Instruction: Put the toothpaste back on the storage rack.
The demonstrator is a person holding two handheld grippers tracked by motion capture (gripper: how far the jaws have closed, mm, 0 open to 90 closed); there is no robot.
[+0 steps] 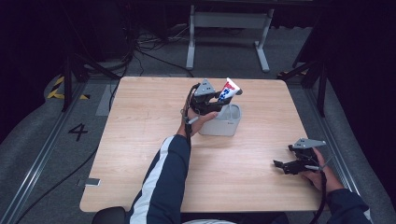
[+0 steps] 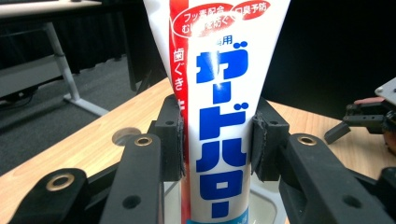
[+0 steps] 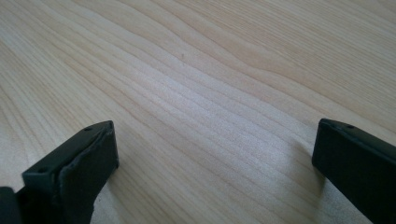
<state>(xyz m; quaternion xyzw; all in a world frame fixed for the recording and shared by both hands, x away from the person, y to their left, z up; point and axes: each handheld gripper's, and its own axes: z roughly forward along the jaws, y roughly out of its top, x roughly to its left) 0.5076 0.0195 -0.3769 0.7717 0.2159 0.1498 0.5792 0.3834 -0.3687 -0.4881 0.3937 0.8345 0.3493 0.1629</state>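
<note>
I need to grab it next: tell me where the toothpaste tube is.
In the high view the toothpaste tube is at the table's far middle, clamped in the left tongs just above the white container.

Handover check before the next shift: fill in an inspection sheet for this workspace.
Surface: light wooden table, bare grain around the work.
Job's things: white toothpaste tube with blue and red print, held upright over the pale grey square plastic container.
Clutter: nothing seen.
Grippers: left gripper shut on the tube, fingers pressing its sides; right gripper open, low over the table.
Cables: black cables on the floor beyond the table.
Surroundings: grey floor, white desk frame, dark curtains.
</note>
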